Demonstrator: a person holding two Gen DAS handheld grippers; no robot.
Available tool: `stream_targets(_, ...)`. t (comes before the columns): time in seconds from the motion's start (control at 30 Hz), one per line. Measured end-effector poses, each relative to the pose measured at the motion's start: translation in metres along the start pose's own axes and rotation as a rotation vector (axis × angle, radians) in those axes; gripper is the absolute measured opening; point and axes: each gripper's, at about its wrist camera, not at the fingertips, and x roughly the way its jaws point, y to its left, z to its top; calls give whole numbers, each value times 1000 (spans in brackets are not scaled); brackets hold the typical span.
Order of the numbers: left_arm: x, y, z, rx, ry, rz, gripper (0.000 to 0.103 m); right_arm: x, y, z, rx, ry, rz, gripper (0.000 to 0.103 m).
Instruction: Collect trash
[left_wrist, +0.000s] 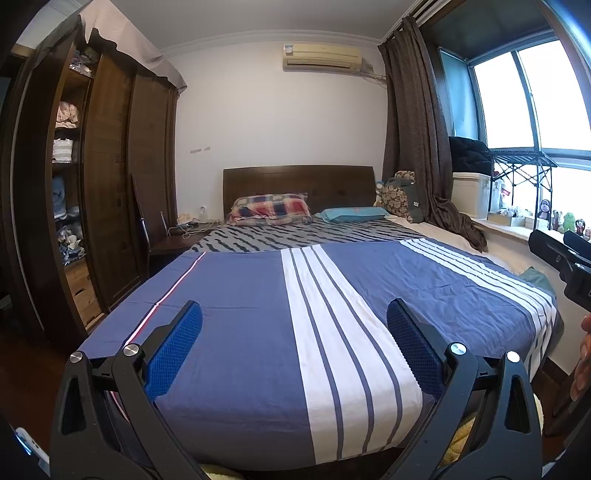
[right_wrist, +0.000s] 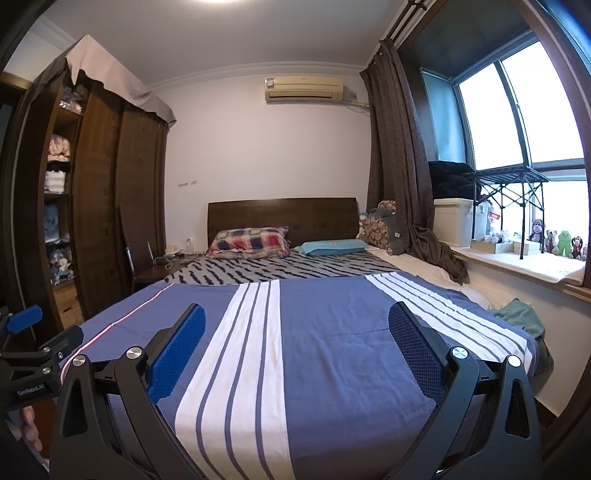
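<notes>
My left gripper is open and empty, held above the foot of a bed with a blue and white striped cover. My right gripper is open and empty, also above the bed cover. The right gripper's body shows at the right edge of the left wrist view. The left gripper shows at the left edge of the right wrist view. I see no clear piece of trash on the bed. A crumpled green cloth lies at the bed's right edge.
A dark wooden wardrobe with open shelves stands left. A bedside table holds small items and cables. Pillows lie at the headboard. A window sill at right holds boxes, plush toys and a folding rack. Brown curtain hangs there.
</notes>
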Motion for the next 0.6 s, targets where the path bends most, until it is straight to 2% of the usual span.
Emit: stream_targets(0.6,-1,0,-1,1,0,-4,95,0,3,-5,1,12,13,99)
